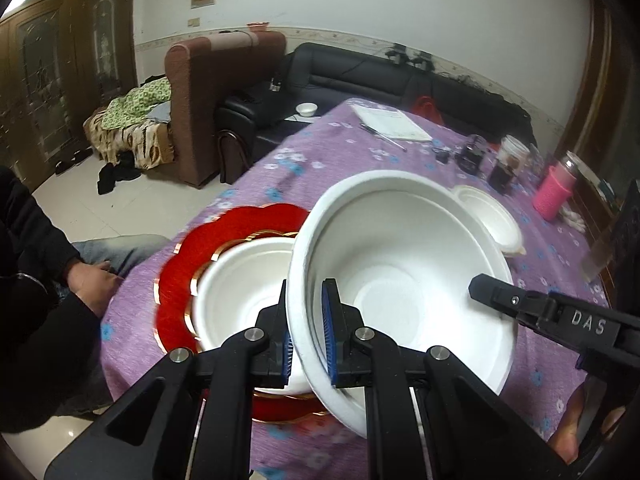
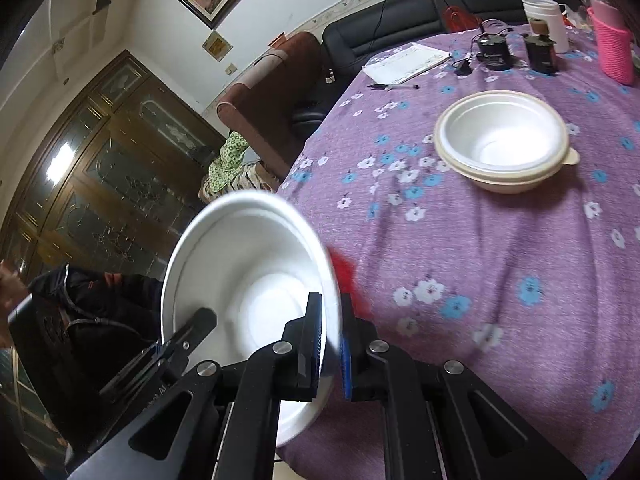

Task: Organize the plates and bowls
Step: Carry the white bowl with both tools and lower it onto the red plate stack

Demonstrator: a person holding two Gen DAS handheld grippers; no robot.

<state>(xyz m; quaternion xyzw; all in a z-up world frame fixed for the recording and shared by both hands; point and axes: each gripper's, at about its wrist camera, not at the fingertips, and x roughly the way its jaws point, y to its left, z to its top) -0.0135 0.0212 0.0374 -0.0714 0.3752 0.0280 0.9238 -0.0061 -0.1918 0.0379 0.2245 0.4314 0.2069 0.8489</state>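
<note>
Both grippers hold one white foam bowl (image 1: 400, 264), tilted in the air above the table. My left gripper (image 1: 307, 320) is shut on its near rim. My right gripper (image 2: 331, 332) is shut on the opposite rim of the same bowl (image 2: 248, 264); its black finger (image 1: 500, 296) shows at the bowl's right edge in the left wrist view. Below sits a red scalloped plate (image 1: 188, 260) with gold trim, holding another white bowl (image 1: 244, 280). A white bowl nested in a cream bowl (image 2: 504, 140) stands farther back on the table, also in the left wrist view (image 1: 492, 216).
The round table has a purple flowered cloth (image 2: 500, 264). At its far side lie a notepad (image 2: 408, 62), a pen (image 2: 394, 87), black gadgets (image 2: 494, 52), a white cup (image 2: 546, 20) and a pink cup (image 2: 612, 44). A seated person (image 1: 48, 272) is at the left.
</note>
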